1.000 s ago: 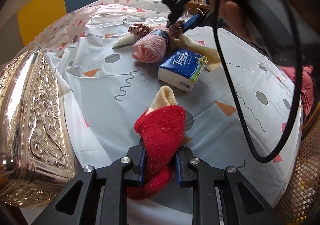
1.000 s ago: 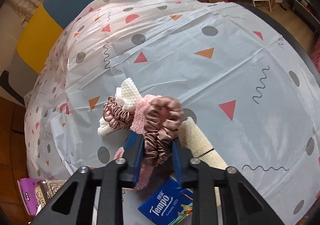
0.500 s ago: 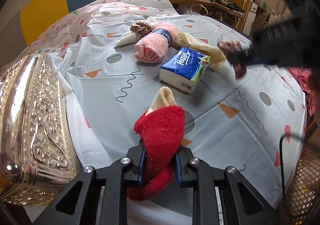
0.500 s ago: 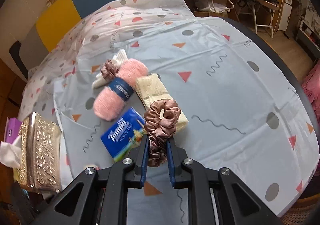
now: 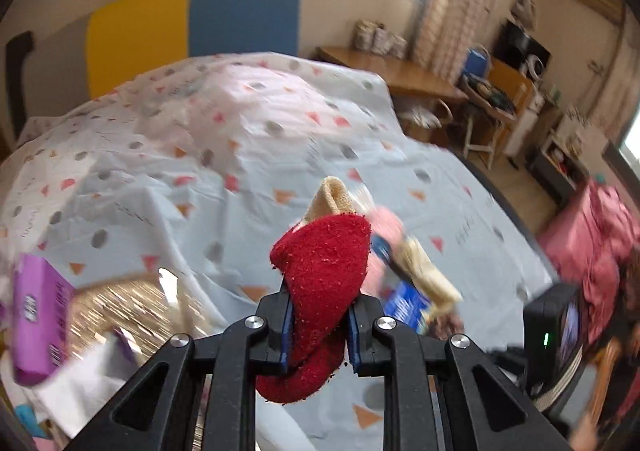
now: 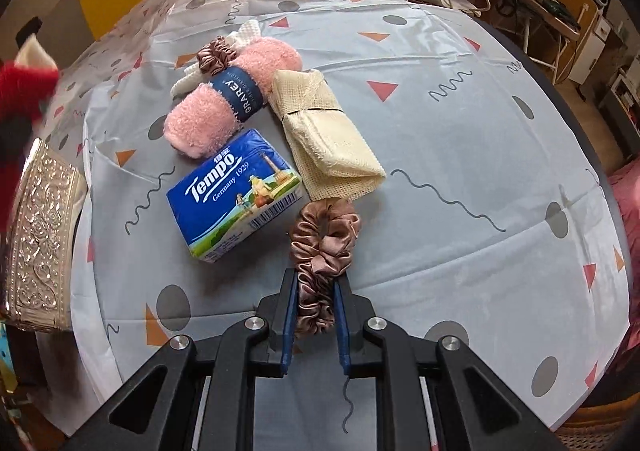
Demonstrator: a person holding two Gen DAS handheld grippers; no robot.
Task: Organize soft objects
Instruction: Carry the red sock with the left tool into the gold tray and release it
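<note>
Now my left gripper [image 5: 318, 327] pinches the red sock [image 5: 324, 283] above the table [image 6: 460, 155], probably lifted, and my right gripper [image 6: 316, 315] pinches the brown scrunchie [image 6: 322, 247], whose smooth satin could slip out.

Red sock [image 5: 324, 275]; mauve scrunchie [image 6: 322, 247]; blue tissue pack [image 6: 236, 191].

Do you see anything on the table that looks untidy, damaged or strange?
Nothing looks damaged or spilled. The pink rolled towel, the cream cloth and the tissue pack lie close together at different angles, with a second scrunchie against the towel. This looks like unsorted items, not a fault.
</note>
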